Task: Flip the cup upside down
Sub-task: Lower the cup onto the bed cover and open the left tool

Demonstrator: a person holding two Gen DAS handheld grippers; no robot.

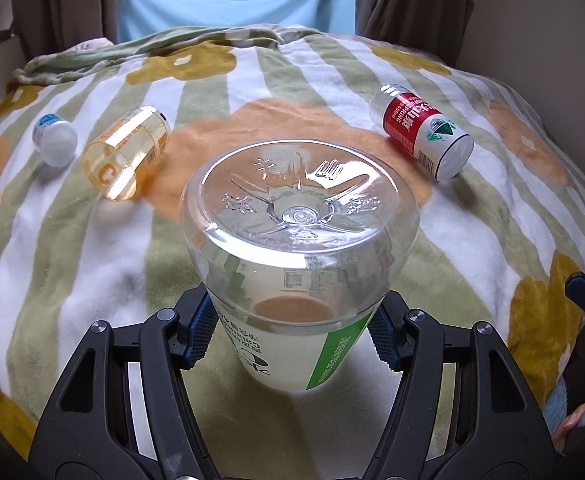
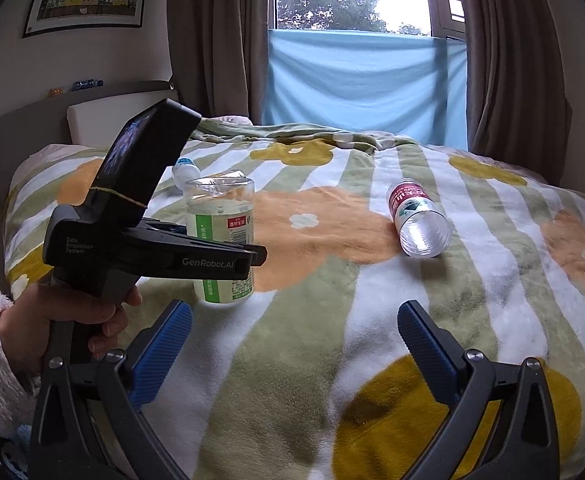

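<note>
The left gripper (image 2: pixel 180 236), seen from the right wrist, carries "GenRobot.AI" in pale letters along its arm and "Data Acquisition System" on its body. A red-labelled bottle (image 1: pixel 422 136) lying on the blanket (image 1: pixel 252 92) shows "SPRING" and "550ml" beside Chinese characters. The cup (image 1: pixel 296 248) bears raised Chinese characters on its base, its green-and-white label too small to read.

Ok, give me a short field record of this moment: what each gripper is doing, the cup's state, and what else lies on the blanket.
left gripper: shut on the cup
cup: clear with green label, base up, mouth down on the blanket
right gripper: open, holding nothing
orange cup: lying on its side
red-label bottle: lying on its side
small white bottle: lying at the left
</note>
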